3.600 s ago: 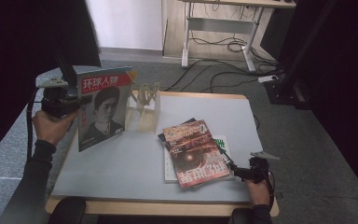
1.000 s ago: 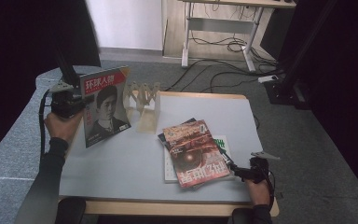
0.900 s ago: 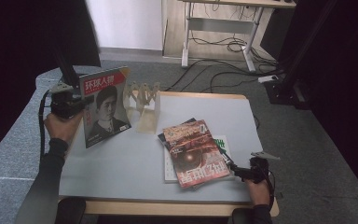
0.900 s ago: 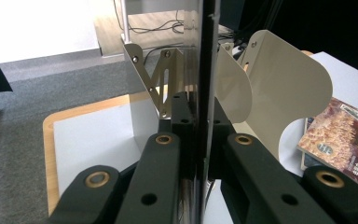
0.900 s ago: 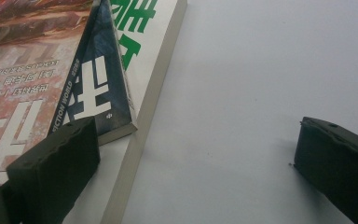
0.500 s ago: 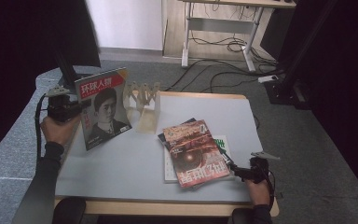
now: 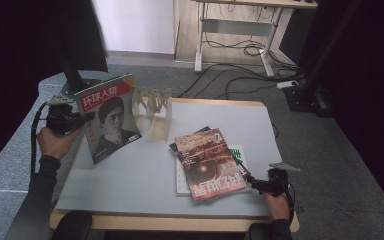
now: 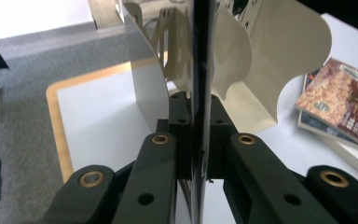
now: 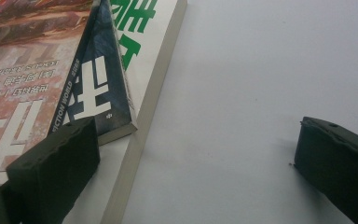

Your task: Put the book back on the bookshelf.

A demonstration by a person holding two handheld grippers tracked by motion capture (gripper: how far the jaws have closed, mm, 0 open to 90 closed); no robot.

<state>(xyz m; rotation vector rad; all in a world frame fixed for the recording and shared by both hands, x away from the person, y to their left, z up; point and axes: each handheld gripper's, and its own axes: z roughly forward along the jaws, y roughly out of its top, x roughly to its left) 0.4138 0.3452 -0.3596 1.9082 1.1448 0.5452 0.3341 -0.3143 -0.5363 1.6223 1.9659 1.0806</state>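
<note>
Left claw (image 7: 82,121) clamped on upright magazine (image 7: 109,117) beside cream file rack (image 7: 155,112), its slots unfilled.

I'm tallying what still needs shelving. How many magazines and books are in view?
4, perhaps more hidden. One magazine is upright in the left hand-held gripper. The stack holds a red magazine, a dark one beneath it, and a white book underneath.

The place reads as a lab or recording studio set up in an office room: a grey worktop (image 7: 130,175) stands on grey carpet (image 7: 330,165), black curtains (image 7: 370,75) hang around it, and behind stands a desk frame (image 7: 240,30) with loose cables (image 7: 235,50) on the floor.
</note>
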